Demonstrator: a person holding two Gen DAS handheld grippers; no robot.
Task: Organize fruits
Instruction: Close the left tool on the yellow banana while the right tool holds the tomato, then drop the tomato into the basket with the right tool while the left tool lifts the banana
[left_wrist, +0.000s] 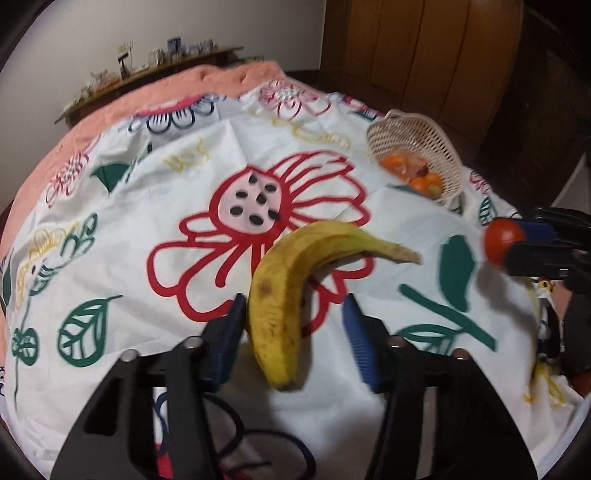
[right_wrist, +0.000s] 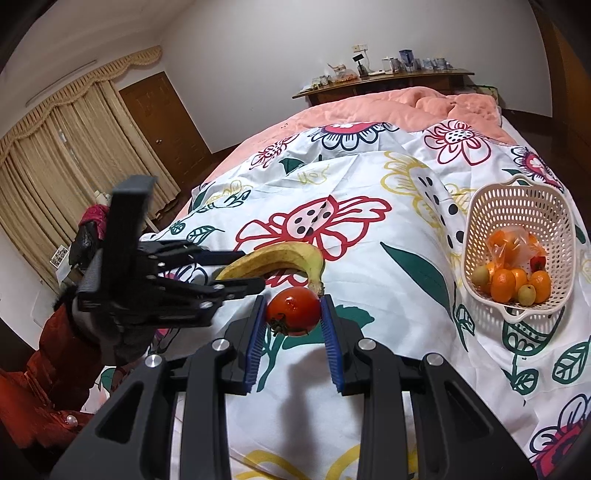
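Note:
A yellow banana (left_wrist: 288, 291) lies on the flowered sheet between the blue pads of my left gripper (left_wrist: 293, 308), which is open around it; the left pad is close to its side and the right pad stands apart. It also shows in the right wrist view (right_wrist: 280, 258). My right gripper (right_wrist: 293, 310) is shut on a red tomato (right_wrist: 293, 310) and holds it above the sheet, right of the banana; the tomato also shows in the left wrist view (left_wrist: 504, 240). A white basket (right_wrist: 480, 225) holds oranges and small green fruits at the right.
The flowered sheet (right_wrist: 369, 369) covers a bed with a pink blanket (right_wrist: 388, 107) behind. A wooden shelf (right_wrist: 384, 83) with small items stands at the wall. A dark cable (left_wrist: 258, 443) lies under my left gripper. Curtains and a door stand at the left.

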